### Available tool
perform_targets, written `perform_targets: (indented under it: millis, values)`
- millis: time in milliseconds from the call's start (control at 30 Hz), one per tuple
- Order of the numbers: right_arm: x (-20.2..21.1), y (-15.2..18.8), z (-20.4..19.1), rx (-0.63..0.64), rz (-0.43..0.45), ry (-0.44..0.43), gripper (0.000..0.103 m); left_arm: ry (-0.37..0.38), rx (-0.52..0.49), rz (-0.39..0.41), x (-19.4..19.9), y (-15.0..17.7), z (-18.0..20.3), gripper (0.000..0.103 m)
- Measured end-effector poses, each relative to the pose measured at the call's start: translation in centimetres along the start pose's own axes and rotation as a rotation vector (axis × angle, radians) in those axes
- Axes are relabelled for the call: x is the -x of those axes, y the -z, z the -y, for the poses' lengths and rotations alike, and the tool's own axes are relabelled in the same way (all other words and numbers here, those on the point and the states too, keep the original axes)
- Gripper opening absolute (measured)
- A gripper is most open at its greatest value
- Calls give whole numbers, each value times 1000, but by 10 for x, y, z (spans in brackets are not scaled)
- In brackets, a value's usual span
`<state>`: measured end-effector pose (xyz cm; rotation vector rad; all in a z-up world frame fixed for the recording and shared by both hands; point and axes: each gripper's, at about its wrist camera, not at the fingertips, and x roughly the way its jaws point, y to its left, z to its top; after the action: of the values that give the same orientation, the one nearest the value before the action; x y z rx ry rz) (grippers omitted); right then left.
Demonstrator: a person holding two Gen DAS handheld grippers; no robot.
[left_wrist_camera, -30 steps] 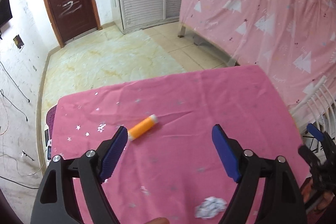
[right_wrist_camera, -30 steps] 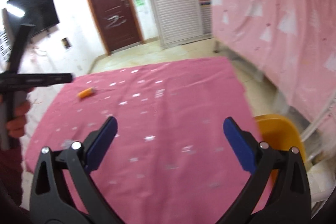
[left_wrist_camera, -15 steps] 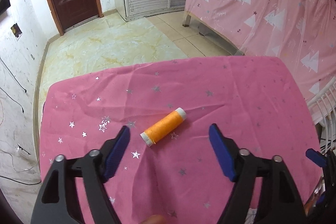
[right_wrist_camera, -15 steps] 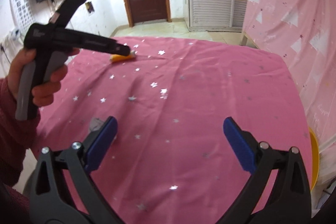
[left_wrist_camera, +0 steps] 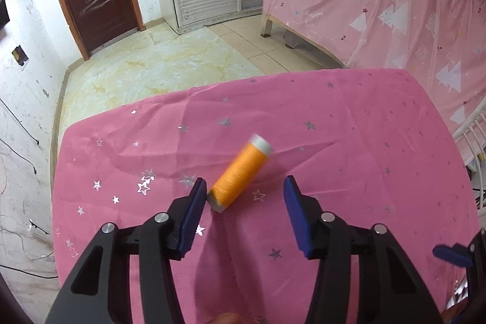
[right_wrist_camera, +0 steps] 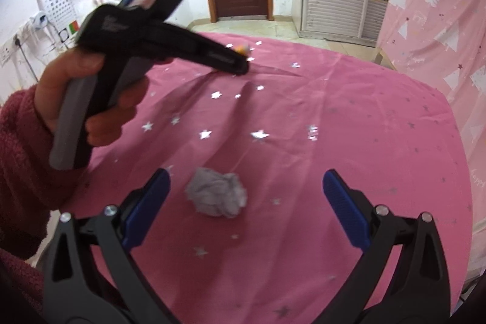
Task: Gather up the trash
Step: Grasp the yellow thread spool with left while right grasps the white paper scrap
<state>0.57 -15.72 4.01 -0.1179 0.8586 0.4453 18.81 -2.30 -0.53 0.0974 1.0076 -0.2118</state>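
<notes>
Left gripper (left_wrist_camera: 244, 196) jaws have been closing, not yet gripping orange thread spool (left_wrist_camera: 241, 176); we should centre it first. Right gripper (right_wrist_camera: 246, 193) jaws open over crumpled paper (right_wrist_camera: 217, 196).

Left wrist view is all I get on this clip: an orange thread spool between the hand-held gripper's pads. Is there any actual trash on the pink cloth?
Observer: Yes. The right wrist view shows a crumpled grey paper ball lying on the pink tablecloth.
Operator: Has the right hand-held gripper taken it?
Observer: No. The right hand-held gripper is open; the ball sits between its pads, nearer the left one, touching neither.
Operator: What holds the left one?
Observer: A hand in a dark red fleecy sleeve grips the handle. The left hand-held gripper has just been closing its jaws, with the orange thread spool between them.
</notes>
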Motion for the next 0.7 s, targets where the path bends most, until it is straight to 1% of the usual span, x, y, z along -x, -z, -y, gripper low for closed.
perform_targets:
  millis: [67,167,233,300,433,467,533,567,600,700]
  values:
    - [-3,2,-7,13,-9,-6,97,9,13,-11,-5,1,-4,41]
    - [-6,2,-11,20,-21,-10,97,6,21,1,-7,1,-8,32]
    - [-7,2,-12,18,-27,-9,89,11,30,1,-7,1,-10,20]
    - [-8,2,-12,18,-40,-9,76,20,35,0,-7,2,-13,13]
    - [-11,3,-15,27,-52,0,62,37,47,1,-7,2,-18,12]
    - [-12,4,-15,28,-55,3,55,36,46,2,-6,3,-18,12]
    - [-10,5,-17,40,-48,6,48,29,43,4,-6,5,-17,12]
    - [-11,6,-19,42,-44,6,40,26,44,7,-5,6,-17,12]
    - [-11,6,-19,44,-42,9,38,21,43,10,-5,6,-15,12]
    - [-11,5,-14,33,-39,6,36,11,38,16,-4,8,-13,12]
